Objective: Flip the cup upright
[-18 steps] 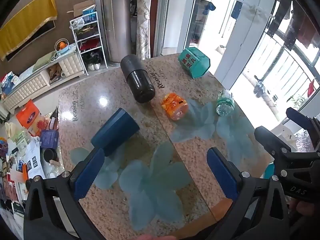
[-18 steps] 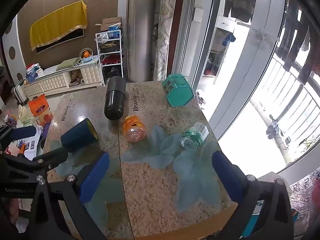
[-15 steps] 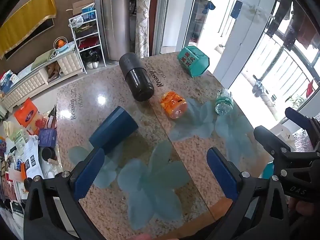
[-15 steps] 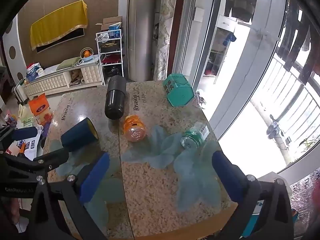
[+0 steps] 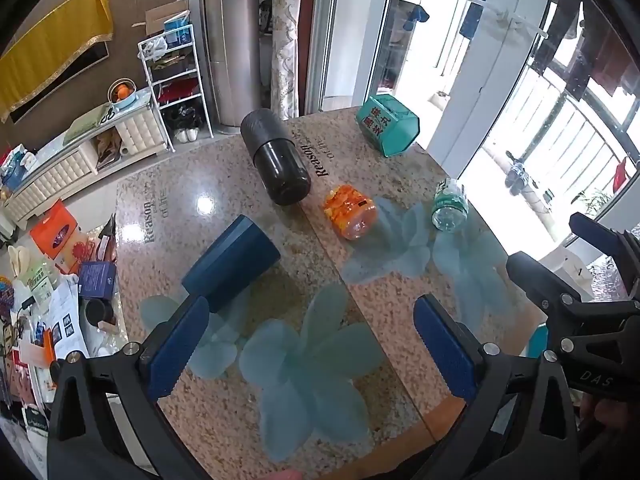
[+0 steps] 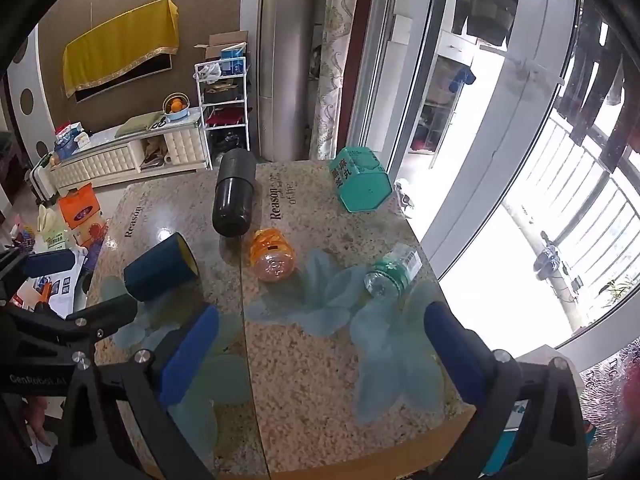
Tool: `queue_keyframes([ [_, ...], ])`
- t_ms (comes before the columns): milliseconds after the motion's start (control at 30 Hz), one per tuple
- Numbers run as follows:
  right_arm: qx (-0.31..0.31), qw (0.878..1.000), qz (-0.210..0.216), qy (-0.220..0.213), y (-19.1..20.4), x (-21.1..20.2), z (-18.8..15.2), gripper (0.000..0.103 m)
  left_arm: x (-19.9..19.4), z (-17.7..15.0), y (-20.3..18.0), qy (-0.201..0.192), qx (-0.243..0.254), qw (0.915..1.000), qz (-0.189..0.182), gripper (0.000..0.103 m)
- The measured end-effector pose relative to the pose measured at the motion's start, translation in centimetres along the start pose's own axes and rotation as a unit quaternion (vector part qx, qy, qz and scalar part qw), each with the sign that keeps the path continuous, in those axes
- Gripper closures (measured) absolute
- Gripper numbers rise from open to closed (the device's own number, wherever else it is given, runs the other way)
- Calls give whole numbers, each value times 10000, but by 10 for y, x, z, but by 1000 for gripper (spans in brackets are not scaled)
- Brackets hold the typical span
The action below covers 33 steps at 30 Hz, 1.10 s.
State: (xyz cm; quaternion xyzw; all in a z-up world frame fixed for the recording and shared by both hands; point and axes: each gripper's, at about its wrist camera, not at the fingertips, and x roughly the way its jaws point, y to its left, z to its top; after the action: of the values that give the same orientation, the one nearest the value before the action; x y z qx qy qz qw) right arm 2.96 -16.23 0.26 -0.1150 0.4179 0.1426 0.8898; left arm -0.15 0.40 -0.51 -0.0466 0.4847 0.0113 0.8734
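A dark blue cup (image 5: 232, 264) lies on its side on the granite table (image 5: 168, 216), its yellow-lined mouth toward the table's middle; it also shows in the right wrist view (image 6: 160, 268). My left gripper (image 5: 312, 352) is open and empty, its left finger just in front of the cup. My right gripper (image 6: 320, 348) is open and empty above the table's near edge, right of the cup. The left gripper shows at the left of the right wrist view (image 6: 52, 284).
Lying on the table: a black flask (image 5: 276, 160), an orange jar (image 5: 350, 212), a clear green-label bottle (image 5: 450, 206), a teal hexagonal box (image 5: 388, 124). Clutter covers the floor to the left (image 5: 52, 280). Windows stand to the right.
The left gripper has shifted slightly, so the table objects sit a little lower and to the left in its view. The right gripper has barely moved. Both stay open.
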Motion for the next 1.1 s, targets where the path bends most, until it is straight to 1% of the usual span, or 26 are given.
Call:
queue_keyframes([
  [100,4,10000,-4,-3,0,0,0,0,-2,-1,0,-7,-15,10000,-55,0],
  [233,13,10000,-16,0,1,-1,0,0,3,-1,5,242,-279,9990,-268,0],
  [267,6,10000,-21,7,1,-1,0,0,3,-1,5,250,-279,9989,-273,0],
  [333,-18,10000,-20,24,2,-1,0,0,2,-1,5,223,-267,9992,-191,0],
  [533,-37,10000,27,48,4,-2,-2,0,1,-1,5,217,-294,9993,-118,0],
  [1100,-23,9999,62,84,2,-1,-2,0,2,-3,8,226,-306,9992,-129,0],
])
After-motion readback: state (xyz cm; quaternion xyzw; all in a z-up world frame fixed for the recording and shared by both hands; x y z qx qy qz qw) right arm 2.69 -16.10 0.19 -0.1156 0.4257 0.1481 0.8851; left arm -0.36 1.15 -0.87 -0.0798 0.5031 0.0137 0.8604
